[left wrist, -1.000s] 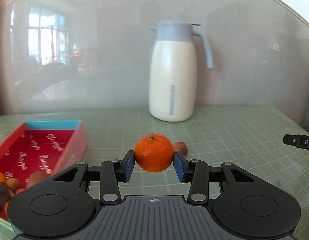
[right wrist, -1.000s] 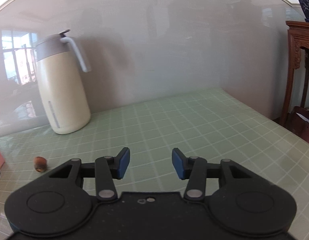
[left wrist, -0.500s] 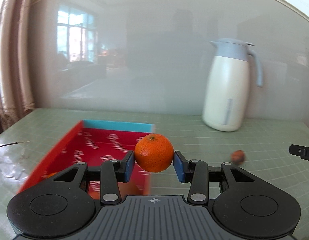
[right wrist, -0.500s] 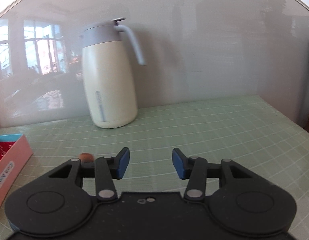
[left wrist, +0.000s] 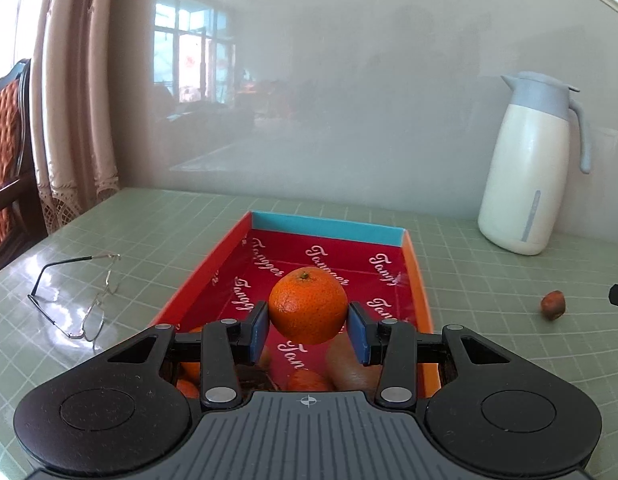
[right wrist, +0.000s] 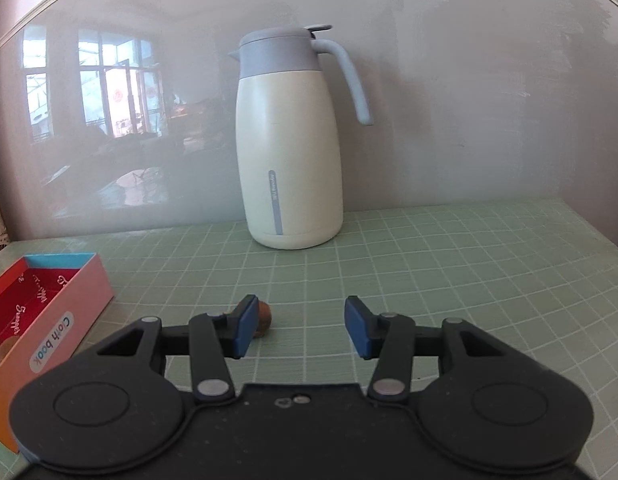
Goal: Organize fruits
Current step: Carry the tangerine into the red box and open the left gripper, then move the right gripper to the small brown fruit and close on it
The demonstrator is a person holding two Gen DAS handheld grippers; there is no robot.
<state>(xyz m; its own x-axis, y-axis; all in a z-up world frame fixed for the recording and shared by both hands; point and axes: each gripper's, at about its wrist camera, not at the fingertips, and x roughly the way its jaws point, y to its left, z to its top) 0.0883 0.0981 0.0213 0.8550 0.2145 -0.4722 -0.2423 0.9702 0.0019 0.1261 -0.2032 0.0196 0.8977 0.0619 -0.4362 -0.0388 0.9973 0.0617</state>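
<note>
My left gripper [left wrist: 307, 332] is shut on an orange mandarin [left wrist: 307, 305], both blue pads against its sides, and holds it above the red box [left wrist: 415, 280] with a blue far wall. Several fruits lie at the near end of that box, partly hidden under the gripper. A small brown fruit [left wrist: 553, 305] lies on the mat to the right of the box. In the right wrist view that brown fruit [right wrist: 263, 315] sits just behind the left fingertip of my right gripper [right wrist: 297, 326], which is open with nothing between its pads. The box [right wrist: 53, 322] is at the left there.
A cream jug with a grey lid and handle [left wrist: 525, 168] stands at the back by the wall; it fills the middle of the right wrist view [right wrist: 291, 144]. Wire-framed glasses [left wrist: 83, 300] lie left of the box. A green gridded mat [right wrist: 449, 280] covers the table.
My left gripper has swung left with the mandarin, from beside the box to over it. My right gripper has also swung left: the jug is now central and the brown fruit lies at its left fingertip.
</note>
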